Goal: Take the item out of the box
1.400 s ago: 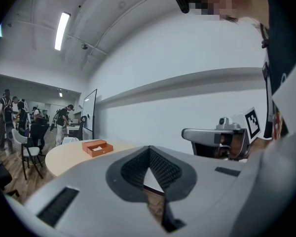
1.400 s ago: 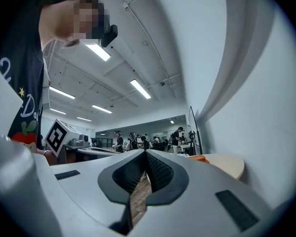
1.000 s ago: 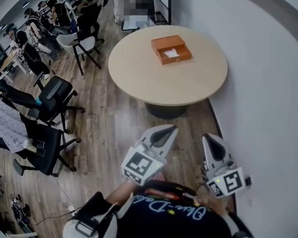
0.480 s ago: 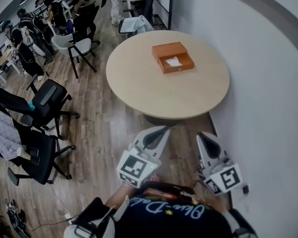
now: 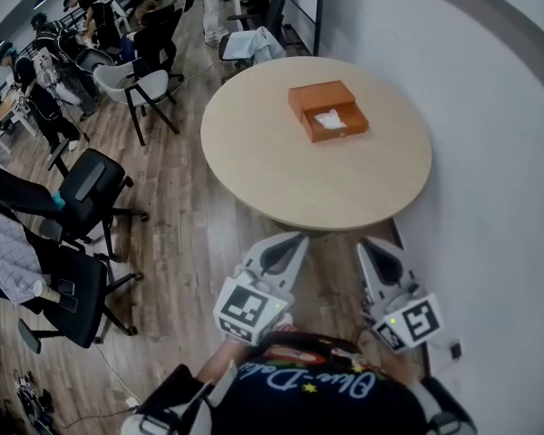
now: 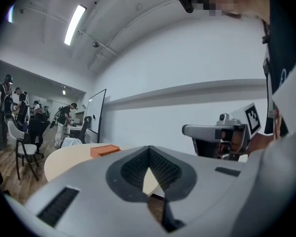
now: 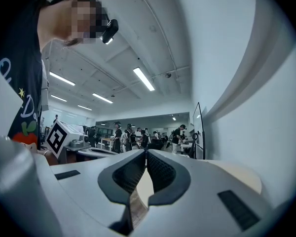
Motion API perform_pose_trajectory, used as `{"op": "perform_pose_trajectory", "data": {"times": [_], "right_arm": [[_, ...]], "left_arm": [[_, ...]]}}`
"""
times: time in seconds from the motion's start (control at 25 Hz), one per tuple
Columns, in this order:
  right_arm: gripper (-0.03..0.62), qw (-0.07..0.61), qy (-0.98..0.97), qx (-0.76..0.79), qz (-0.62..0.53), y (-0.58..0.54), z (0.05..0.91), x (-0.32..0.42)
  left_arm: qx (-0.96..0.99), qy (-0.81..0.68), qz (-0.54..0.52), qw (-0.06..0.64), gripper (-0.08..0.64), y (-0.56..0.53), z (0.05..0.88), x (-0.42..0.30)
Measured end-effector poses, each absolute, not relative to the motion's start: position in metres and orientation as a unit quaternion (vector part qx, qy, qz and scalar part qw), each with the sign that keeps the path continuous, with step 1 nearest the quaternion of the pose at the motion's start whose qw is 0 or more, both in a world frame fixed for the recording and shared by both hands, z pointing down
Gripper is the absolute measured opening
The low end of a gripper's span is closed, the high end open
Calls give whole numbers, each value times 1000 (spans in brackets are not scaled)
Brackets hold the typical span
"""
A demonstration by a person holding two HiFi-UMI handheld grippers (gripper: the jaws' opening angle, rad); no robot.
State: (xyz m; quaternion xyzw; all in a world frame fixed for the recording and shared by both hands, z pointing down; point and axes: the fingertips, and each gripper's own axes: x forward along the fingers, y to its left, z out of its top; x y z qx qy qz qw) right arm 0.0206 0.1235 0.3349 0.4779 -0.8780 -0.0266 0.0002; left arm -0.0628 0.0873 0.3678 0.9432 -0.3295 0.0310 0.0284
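Nearest to the person, the left gripper (image 5: 297, 239) and the right gripper (image 5: 372, 243) are held level, side by side, above the wooden floor (image 5: 190, 234) and short of the counter (image 5: 281, 175). The left fingers (image 6: 130, 168) are pressed together on nothing, and so are the right fingers (image 7: 164, 174). Farther away, the open orange box (image 5: 319, 98) stands on the counter, and the white item (image 5: 330, 119) lies inside it. It seems nothing of the task is done yet: reaching, grasping and lifting out are all left.
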Motion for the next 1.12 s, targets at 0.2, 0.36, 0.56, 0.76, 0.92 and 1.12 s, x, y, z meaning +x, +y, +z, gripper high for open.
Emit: {"op": "perform_pose_trajectory", "data": {"times": [0.2, 0.36, 0.56, 0.76, 0.92, 1.12], "right_arm": [[-5, 4, -877, 480, -24, 108, 338, 7], [-5, 10, -876, 481, -25, 99, 343, -2], [-5, 17, -876, 481, -30, 90, 345, -4], [-5, 8, -875, 484, -12, 81, 352, 4], [-5, 7, -879, 477, 3, 66, 361, 17], [-5, 2, -889, 458, 11, 32, 360, 32]], "left_arm": [[944, -326, 21, 41, -15, 77, 371, -73], [943, -329, 20, 47, -15, 68, 376, -83], [944, -326, 18, 52, -15, 61, 382, -82], [945, -320, 38, 50, -15, 58, 386, -74], [939, -338, 48, 50, -15, 45, 388, -68], [928, -364, 57, 56, -15, 19, 390, -57]]}}
